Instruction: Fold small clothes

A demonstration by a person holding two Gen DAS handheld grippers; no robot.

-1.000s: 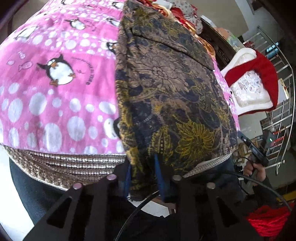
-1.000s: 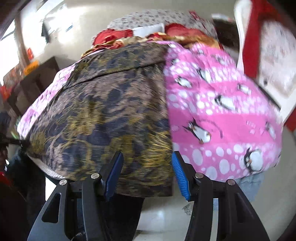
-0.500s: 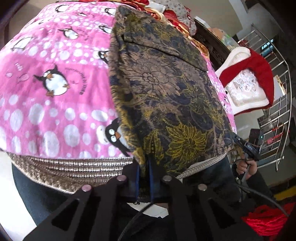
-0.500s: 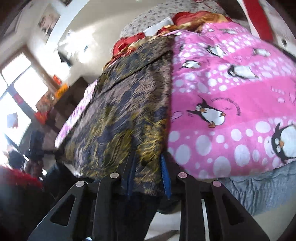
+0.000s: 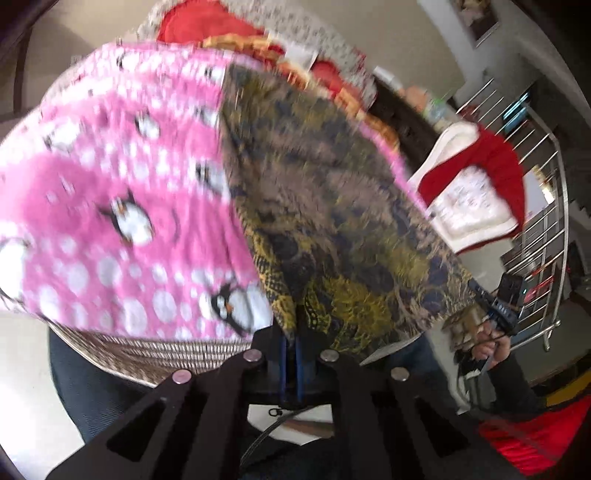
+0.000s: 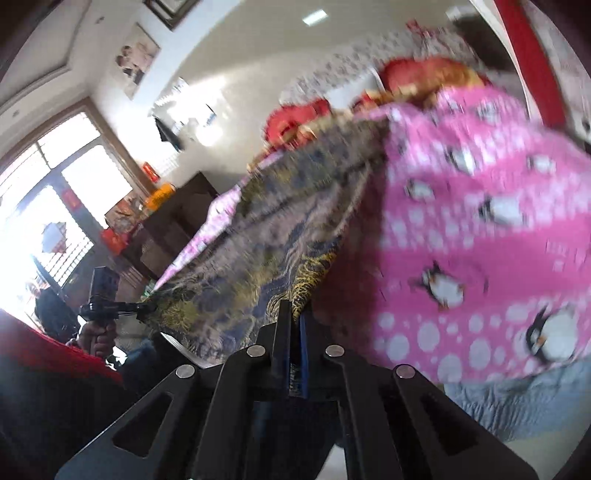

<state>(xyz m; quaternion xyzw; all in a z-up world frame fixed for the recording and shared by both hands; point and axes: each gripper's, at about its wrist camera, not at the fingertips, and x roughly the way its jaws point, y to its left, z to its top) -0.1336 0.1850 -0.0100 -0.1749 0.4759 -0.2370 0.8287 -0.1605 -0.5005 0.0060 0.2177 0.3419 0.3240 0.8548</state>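
Note:
A brown, navy and yellow floral garment [image 5: 332, 206] lies on a pink penguin blanket [image 5: 110, 184], its near edge lifted off the blanket. My left gripper [image 5: 291, 332] is shut on the garment's near left corner. In the right wrist view the same garment [image 6: 266, 251] rises from the blanket [image 6: 480, 221] into my right gripper [image 6: 295, 317], whose jaws are closing with the near right corner pinched between the blue pads. Each gripper also shows small in the other's view, at the garment's far corner: the right gripper [image 5: 476, 291] and the left gripper [image 6: 147, 306].
A woven straw mat edge [image 5: 147, 350] shows under the blanket. A red and white cloth [image 5: 472, 195] hangs on a metal rack [image 5: 554, 221] to the right. Red clothes [image 5: 207, 22] are heaped at the back. A dark cabinet [image 6: 173, 221] stands by the window.
Both grippers closed on the garment's near corners and rose, lifting its near edge off the blanket. The right gripper tilted upward, bringing wall and ceiling into view.

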